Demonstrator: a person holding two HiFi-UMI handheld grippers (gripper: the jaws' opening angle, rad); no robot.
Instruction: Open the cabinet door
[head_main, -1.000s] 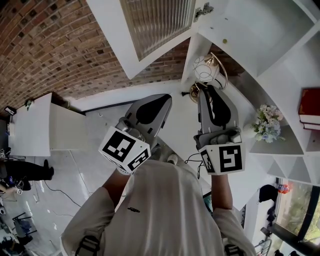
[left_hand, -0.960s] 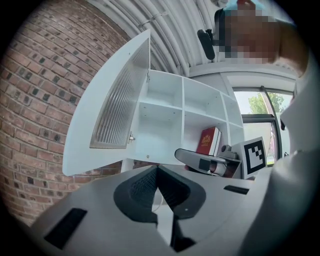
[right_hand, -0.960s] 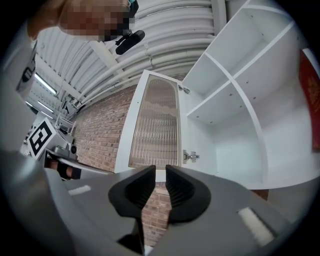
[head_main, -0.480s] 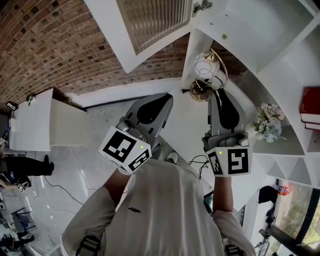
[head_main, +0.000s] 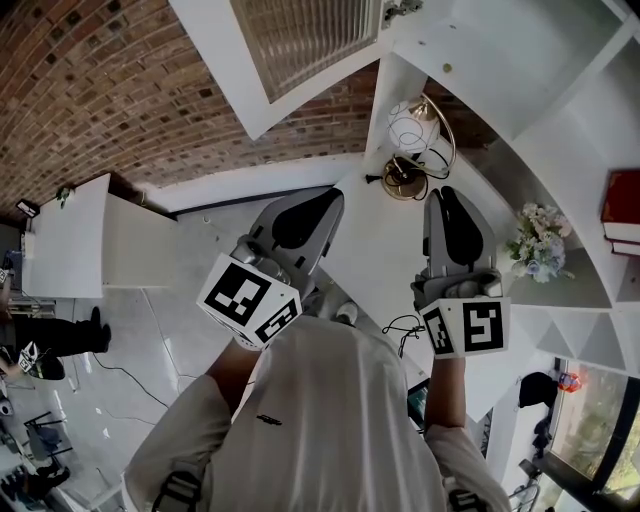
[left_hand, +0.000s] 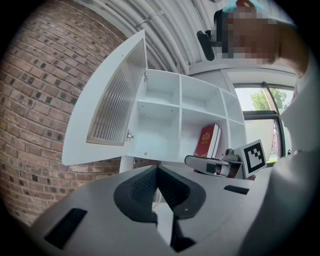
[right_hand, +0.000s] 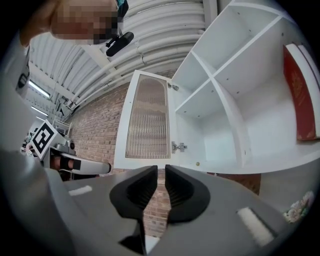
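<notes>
The white cabinet door (head_main: 300, 50) with its ribbed glass panel stands swung open to the left of the white cabinet (head_main: 500, 60). The door (left_hand: 112, 100) hangs wide in the left gripper view, and the right gripper view shows the door (right_hand: 146, 120) with its hinge. My left gripper (head_main: 333, 196) is held level below the door, shut and empty, the left gripper (left_hand: 156, 169) having its pads together. My right gripper (head_main: 447, 192) is below the cabinet. The right gripper (right_hand: 161, 169) has its jaws closing with a narrow gap and nothing between them.
A lamp (head_main: 415, 140) with a glass globe and gold ring stands on the shelf just beyond the right gripper. Flowers (head_main: 535, 245) and red books (head_main: 620, 215) sit to the right. A brick wall (head_main: 120, 100) lies behind. A low white unit (head_main: 70, 240) stands at left.
My right gripper has drawn back from the lamp, moving right and lower in the head view. The left gripper and the door have stayed put.
</notes>
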